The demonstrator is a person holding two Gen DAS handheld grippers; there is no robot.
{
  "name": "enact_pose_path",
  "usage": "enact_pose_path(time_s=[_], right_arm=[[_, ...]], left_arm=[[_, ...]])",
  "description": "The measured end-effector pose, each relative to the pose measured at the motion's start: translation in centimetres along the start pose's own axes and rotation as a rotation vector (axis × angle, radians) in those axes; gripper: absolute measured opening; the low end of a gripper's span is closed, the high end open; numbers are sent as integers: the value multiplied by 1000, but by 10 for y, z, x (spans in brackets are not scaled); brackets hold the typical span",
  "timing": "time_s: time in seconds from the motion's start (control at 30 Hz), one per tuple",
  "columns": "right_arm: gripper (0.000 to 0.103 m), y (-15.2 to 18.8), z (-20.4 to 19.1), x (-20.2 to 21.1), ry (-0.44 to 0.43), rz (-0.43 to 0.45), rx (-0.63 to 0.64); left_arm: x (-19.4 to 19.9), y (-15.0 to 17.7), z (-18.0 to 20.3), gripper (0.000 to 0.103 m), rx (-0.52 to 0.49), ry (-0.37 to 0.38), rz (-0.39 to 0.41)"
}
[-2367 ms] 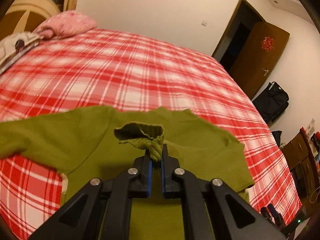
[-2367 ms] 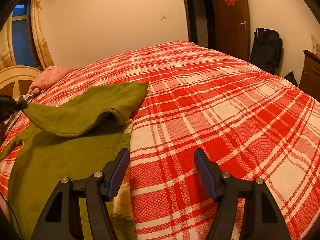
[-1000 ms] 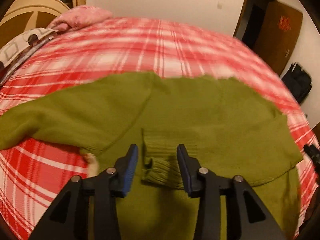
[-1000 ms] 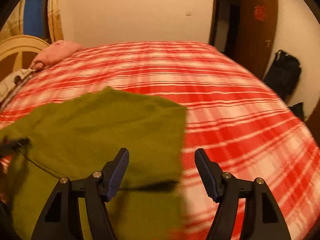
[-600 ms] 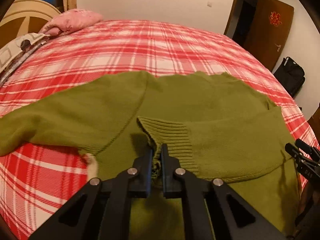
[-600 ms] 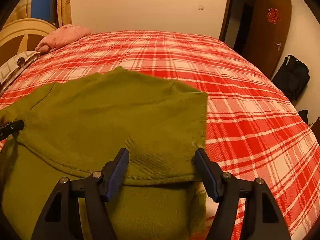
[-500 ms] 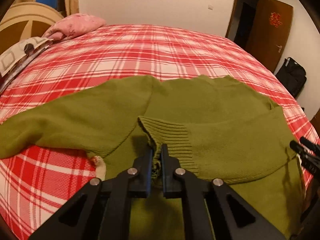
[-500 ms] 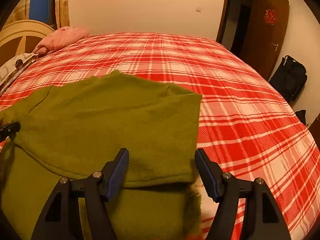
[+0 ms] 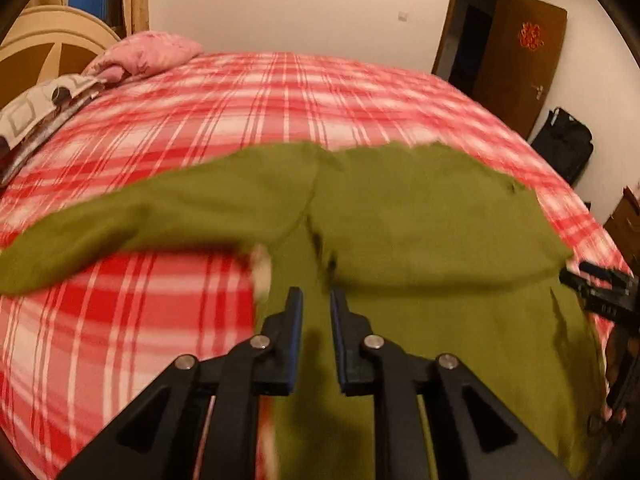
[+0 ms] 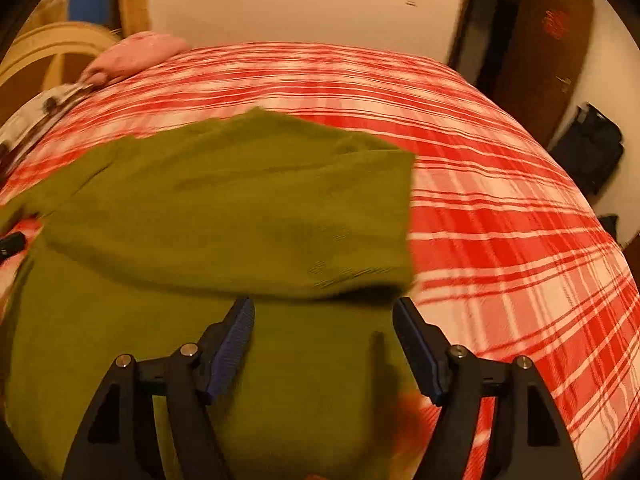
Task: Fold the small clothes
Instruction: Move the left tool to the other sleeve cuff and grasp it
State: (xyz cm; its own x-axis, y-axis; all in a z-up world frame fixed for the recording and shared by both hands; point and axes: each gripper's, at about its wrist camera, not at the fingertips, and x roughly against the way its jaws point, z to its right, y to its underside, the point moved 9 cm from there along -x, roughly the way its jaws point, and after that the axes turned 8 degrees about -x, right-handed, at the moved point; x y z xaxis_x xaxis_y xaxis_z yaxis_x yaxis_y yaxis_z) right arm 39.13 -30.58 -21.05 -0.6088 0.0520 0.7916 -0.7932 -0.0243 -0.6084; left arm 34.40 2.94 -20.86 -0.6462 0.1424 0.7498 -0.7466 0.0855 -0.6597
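An olive green sweater [image 9: 420,220] lies flat on the red plaid bed [image 9: 280,100]. One sleeve is folded across its body, with the cuff end [image 9: 328,264] just ahead of my left gripper [image 9: 316,296]. That gripper's jaws are opening, with a narrow gap and nothing between them. The other sleeve [image 9: 120,216] stretches out to the left. In the right wrist view, my right gripper [image 10: 324,308] hovers over the sweater [image 10: 224,200] near the folded sleeve's lower edge. Its jaws are wide, still opening, and hold nothing.
A pink pillow [image 9: 148,52] and a patterned cloth [image 9: 36,108] lie at the head of the bed by a round headboard [image 9: 48,52]. Beyond the bed's right side stand a brown door [image 9: 520,60] and a black bag [image 9: 564,144]. Plaid bed cover [image 10: 500,220] shows right of the sweater.
My left gripper was shut on the ribbed cuff; it has let go, parted slightly and drawn back. The right gripper has shifted a little over the sweater.
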Motion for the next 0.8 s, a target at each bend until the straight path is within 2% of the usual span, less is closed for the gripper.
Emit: enact_pose_path(time_s=[0.1, 0.2, 0.23, 0.33, 0.47, 0.5, 0.53, 0.6, 0.8], right_arm=[[72, 16, -33, 19, -44, 12, 83], [72, 37, -73, 38, -118, 32, 188], [72, 42, -81, 40, -132, 32, 210], [72, 57, -106, 40, -155, 21, 259], [72, 62, -115, 44, -154, 25, 235], [72, 63, -119, 47, -169, 27, 224], [72, 64, -122, 50, -181, 26, 219], [72, 67, -134, 55, -204, 24, 222], [72, 79, -173, 62, -239, 39, 301]], left_arm=[[14, 42, -1, 18, -3, 13, -59], [31, 70, 1, 18, -43, -14, -47], [34, 77, 1, 24, -66, -35, -45], [43, 88, 1, 31, -104, -78, -28], [57, 80, -10, 32, -71, -66, 3], [62, 74, -19, 39, -52, -77, 24], [65, 70, -28, 58, -36, -85, 38], [73, 61, -55, 84, 22, -130, 75], [81, 52, -155, 85, 147, -314, 110]])
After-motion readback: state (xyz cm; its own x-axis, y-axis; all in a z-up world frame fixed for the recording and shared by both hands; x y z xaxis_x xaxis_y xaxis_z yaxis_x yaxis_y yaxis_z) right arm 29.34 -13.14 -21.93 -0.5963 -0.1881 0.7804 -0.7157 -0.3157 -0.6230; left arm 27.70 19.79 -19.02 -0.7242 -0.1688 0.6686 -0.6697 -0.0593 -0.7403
